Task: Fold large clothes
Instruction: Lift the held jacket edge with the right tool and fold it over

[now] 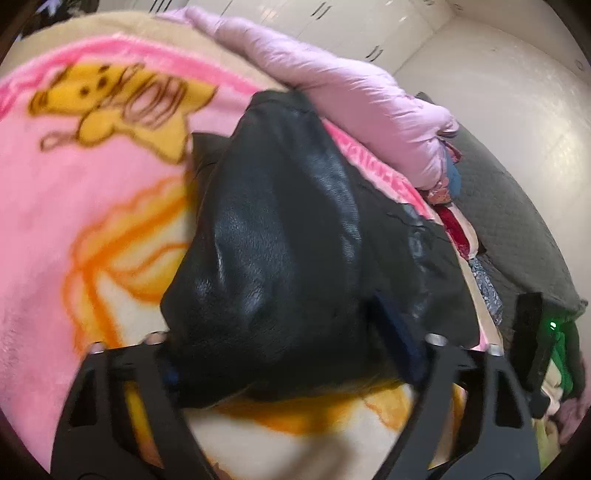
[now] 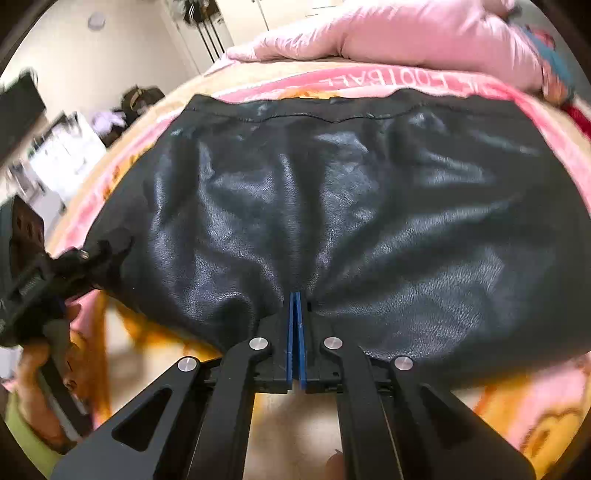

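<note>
A black leather garment lies spread on a pink cartoon blanket on a bed. My right gripper is shut on its near edge, blue pads together, and creases fan out from the pinch. In the left wrist view the garment rises as a thick bunched fold. My left gripper stands wide around that fold, and the leather fills the gap against both pads. The right wrist view shows the left gripper at the garment's left corner, with a person's hand below it.
A puffy pink quilt lies along the far side of the blanket. Several bunched clothes and a grey quilted cover sit at the right. White cupboards stand behind, with room clutter at the left.
</note>
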Tool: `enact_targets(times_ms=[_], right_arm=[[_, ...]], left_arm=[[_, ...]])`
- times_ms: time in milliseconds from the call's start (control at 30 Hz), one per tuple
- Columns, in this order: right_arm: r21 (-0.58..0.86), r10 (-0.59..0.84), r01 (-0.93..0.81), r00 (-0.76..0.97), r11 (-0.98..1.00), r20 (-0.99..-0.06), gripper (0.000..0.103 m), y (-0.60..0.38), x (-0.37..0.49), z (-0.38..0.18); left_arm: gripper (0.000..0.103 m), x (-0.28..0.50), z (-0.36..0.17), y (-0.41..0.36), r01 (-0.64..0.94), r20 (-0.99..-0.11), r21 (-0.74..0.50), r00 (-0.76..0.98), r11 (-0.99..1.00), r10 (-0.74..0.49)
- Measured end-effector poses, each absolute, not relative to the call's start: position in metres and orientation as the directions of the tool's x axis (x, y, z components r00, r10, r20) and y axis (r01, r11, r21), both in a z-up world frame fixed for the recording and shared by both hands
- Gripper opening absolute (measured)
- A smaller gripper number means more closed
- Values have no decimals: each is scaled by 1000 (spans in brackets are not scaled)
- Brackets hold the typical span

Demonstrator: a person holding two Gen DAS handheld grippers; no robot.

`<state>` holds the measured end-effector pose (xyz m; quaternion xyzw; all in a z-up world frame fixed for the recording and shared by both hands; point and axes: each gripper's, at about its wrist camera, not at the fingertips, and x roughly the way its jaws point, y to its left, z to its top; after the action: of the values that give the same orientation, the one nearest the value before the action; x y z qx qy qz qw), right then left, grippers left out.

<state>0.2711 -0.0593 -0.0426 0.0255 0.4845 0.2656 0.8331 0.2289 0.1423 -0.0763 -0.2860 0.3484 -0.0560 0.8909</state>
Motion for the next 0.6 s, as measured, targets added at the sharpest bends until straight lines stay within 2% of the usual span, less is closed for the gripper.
enact_targets(times_ms=[67, 133, 200, 333, 433, 467, 500, 533, 600], right_arm=[[381, 523, -399, 352, 834, -776, 2, -70, 277, -47], [435, 556, -372, 333, 820, -762, 2, -75, 280, -52], [427, 552, -379, 337, 821, -762, 2, -74, 278, -54], [394, 538, -407, 347, 824, -768, 2, -68, 272, -50], [579, 655, -318, 243, 751, -716, 5, -103, 289, -47], [601, 654, -259, 268, 756, -708, 18, -126, 295, -39], [594, 638, -235, 313, 770, -703, 26, -145, 298, -30], [586, 618, -212, 379, 782, -689, 45, -172, 303, -15], [614, 616, -167, 439, 771, -654, 69, -206, 310, 5]], left_arm=[[49, 227, -62, 140, -88, -557, -560, 776, 824, -295], [40, 224, -42, 133, -48, -517, -554, 802, 831, -298], [33, 225, -23, 120, -9, -488, -551, 814, 835, -314], [28, 232, 15, 62, 93, -465, -460, 822, 883, -328], [27, 234, 32, 24, 160, -466, -386, 817, 909, -341], [27, 235, 35, 13, 177, -466, -374, 813, 910, -350], [27, 236, 37, 3, 195, -469, -364, 806, 911, -361], [27, 238, 36, -11, 217, -475, -347, 798, 912, -371], [27, 240, 32, -24, 237, -483, -330, 789, 914, -379]])
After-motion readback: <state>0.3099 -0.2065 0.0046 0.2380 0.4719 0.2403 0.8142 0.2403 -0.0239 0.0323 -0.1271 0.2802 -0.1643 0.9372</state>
